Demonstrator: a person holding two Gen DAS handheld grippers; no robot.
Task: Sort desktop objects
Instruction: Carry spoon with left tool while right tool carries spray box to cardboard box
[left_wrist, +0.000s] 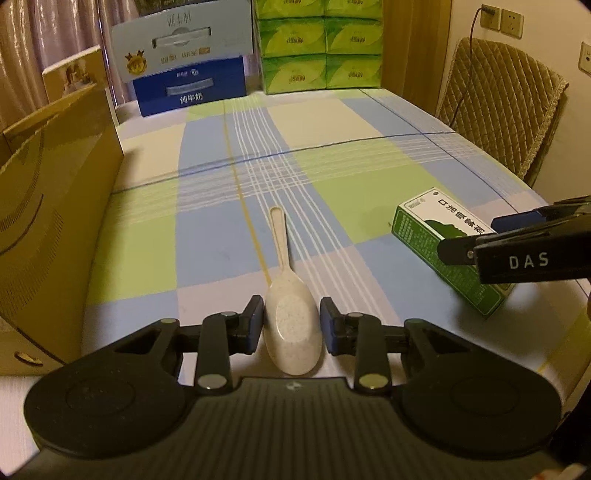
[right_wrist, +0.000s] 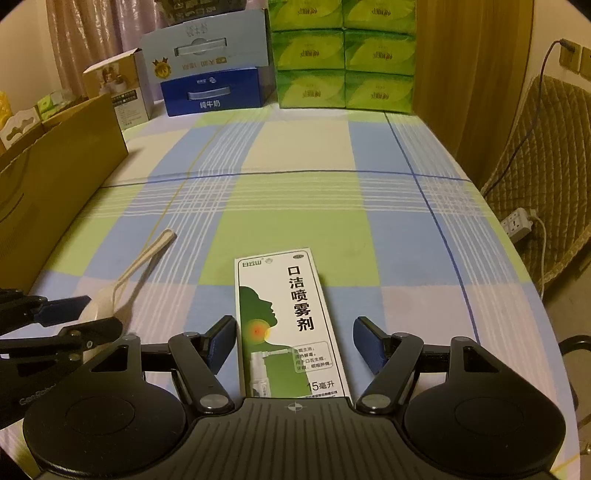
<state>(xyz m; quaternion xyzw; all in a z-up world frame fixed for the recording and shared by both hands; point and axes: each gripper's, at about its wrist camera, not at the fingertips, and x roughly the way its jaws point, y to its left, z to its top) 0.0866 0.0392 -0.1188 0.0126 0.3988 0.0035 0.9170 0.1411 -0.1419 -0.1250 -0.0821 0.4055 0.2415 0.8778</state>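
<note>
Cardboard box (left_wrist: 55, 206) left; tissue packs (left_wrist: 317, 48), milk cartons (left_wrist: 188, 66) behind.

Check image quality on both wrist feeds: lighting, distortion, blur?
Left wrist: dim, warm yellowish light, strong fisheye bending of the tablecloth lines, dark corner vignette, spoon sharp. Right wrist: same warm cast and vignette, print on the spray box legible, no glare, far cartons softer.
</note>
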